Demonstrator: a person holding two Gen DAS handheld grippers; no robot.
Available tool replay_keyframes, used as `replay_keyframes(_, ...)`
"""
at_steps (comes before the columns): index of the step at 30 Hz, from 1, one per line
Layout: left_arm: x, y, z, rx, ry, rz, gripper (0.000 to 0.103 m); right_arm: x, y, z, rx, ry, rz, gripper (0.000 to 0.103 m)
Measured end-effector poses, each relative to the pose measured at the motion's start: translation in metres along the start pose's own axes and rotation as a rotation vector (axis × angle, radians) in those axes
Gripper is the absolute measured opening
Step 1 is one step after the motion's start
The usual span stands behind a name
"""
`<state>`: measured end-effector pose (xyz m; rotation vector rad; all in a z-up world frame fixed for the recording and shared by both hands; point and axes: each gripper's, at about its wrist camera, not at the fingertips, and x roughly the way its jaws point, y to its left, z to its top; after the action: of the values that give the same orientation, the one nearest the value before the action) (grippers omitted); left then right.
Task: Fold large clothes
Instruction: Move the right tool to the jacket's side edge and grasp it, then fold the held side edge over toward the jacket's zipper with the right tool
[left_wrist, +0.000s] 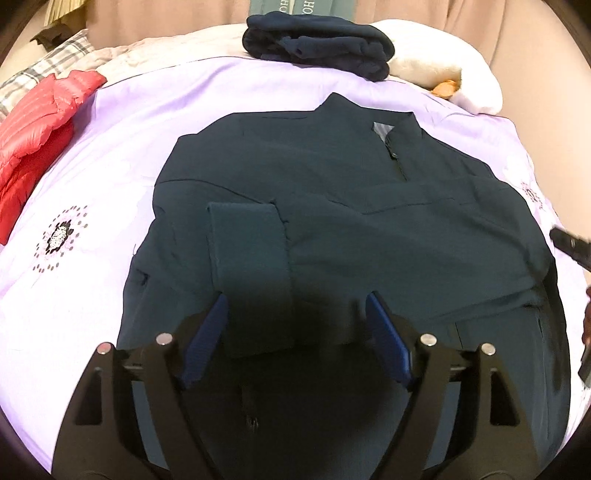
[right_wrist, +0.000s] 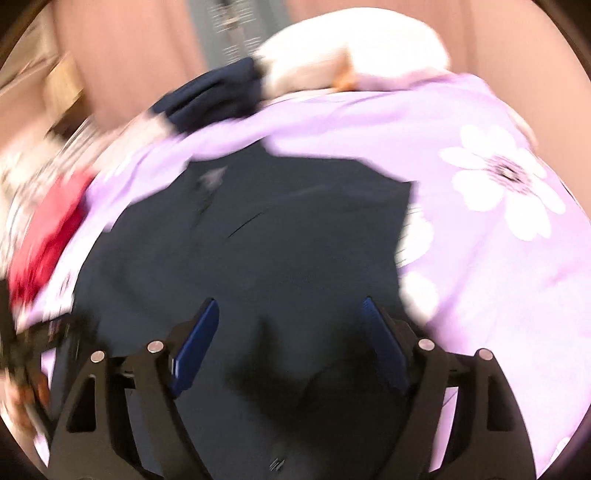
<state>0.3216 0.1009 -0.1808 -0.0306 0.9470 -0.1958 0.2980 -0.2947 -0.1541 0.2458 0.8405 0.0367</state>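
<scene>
1. on the lilac flowered bedspread (left_wrist: 122, 122) a dark teal zip-neck jacket (left_wrist: 351, 206) lies flat, collar at the far end, hem toward the grippers, one sleeve folded across its front.
2. left gripper (left_wrist: 295, 321) hangs over the near hem, jaws spread, grasping nothing.
3. right gripper (right_wrist: 288, 325), in a blurred view, is likewise released above the jacket's right side.
4. the jacket's long axis runs near to far; its hem lies just ahead of both grippers, about equally close.
5. far off: a folded navy garment (left_wrist: 314, 44) and a red puffer jacket (left_wrist: 37, 122).
</scene>
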Motion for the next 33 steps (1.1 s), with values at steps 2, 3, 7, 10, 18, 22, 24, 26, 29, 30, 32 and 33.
replay_keyframes(2,0.007,0.0,0.002,-0.006,0.008,0.008,0.078,0.013,-0.014,0.015,0.043,-0.003,-0.075,0.083)
replay_keyframes(3,0.01,0.0,0.002,-0.006,0.012,0.013,0.078,0.019,-0.019,0.019,0.05,0.0,-0.107,0.084)
replay_keyframes(7,0.025,-0.003,0.001,0.007,0.039,0.034,0.079,0.043,-0.026,0.031,0.068,0.045,-0.139,0.084)
replay_keyframes(10,0.029,-0.005,0.002,0.018,0.041,0.044,0.08,0.058,-0.025,0.033,0.048,0.084,-0.144,0.084)
replay_keyframes(18,0.038,0.0,0.006,0.012,0.061,0.058,0.084,0.068,-0.013,0.025,-0.102,0.099,-0.217,0.014)
replay_keyframes(22,0.041,-0.003,0.007,0.038,0.068,0.079,0.086,0.068,-0.015,0.027,-0.15,0.098,-0.285,0.011)
replay_keyframes(24,0.041,-0.003,0.008,0.036,0.073,0.095,0.087,0.072,-0.012,0.027,-0.176,0.115,-0.312,0.011)
replay_keyframes(26,0.037,0.0,0.009,0.02,0.081,0.102,0.087,0.068,-0.009,0.03,-0.169,0.106,-0.329,0.015)
replay_keyframes(29,0.021,0.001,0.008,0.033,0.054,0.109,0.087,0.048,0.002,0.031,-0.192,0.064,-0.325,0.024)
replay_keyframes(30,0.017,0.0,0.008,0.045,0.045,0.114,0.086,0.04,0.008,0.029,-0.213,0.05,-0.305,0.028)
replay_keyframes(32,0.006,-0.005,0.01,0.072,0.02,0.11,0.086,0.03,0.017,0.024,-0.242,0.046,-0.268,0.038)
replay_keyframes(33,0.003,-0.008,0.011,0.077,0.014,0.107,0.086,0.025,0.024,0.019,-0.256,0.052,-0.239,0.046)
